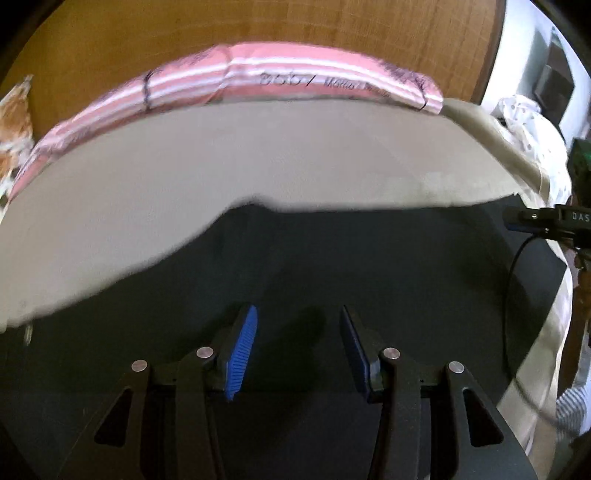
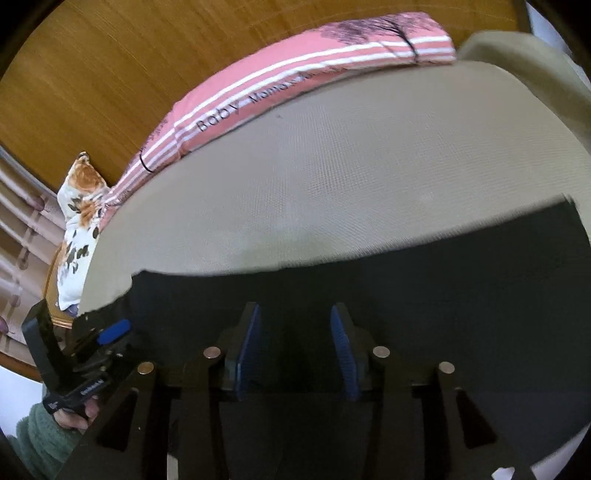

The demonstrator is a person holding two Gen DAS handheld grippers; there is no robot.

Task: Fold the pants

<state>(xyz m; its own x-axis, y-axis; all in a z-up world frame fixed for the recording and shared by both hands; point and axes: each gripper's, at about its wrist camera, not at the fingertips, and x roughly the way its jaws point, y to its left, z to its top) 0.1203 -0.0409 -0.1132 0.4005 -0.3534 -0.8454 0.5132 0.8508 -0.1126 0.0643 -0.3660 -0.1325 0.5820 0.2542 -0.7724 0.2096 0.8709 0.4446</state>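
Black pants point(image 1: 332, 258) point(image 2: 406, 295) lie spread flat on a beige bed sheet point(image 1: 258, 155) point(image 2: 332, 166). My left gripper point(image 1: 298, 308) hovers just over the dark fabric, its blue pads point(image 1: 242, 354) apart and nothing between them. My right gripper point(image 2: 295, 306) points down at the pants in the same way, pads apart and empty. In the right wrist view the left gripper point(image 2: 110, 332) shows near the pants' left corner, held by a hand in a green sleeve point(image 2: 40, 432). The left wrist view catches the right gripper point(image 1: 517, 221) at the pants' right edge.
A pink striped pillow point(image 1: 277, 77) point(image 2: 295, 74) printed "Baby" lies along the far side of the bed against a wooden headboard point(image 1: 258, 26) point(image 2: 129, 55). A floral cushion point(image 2: 79, 221) sits at the left end. White spotted cloth point(image 1: 524, 118) is bunched at the right.
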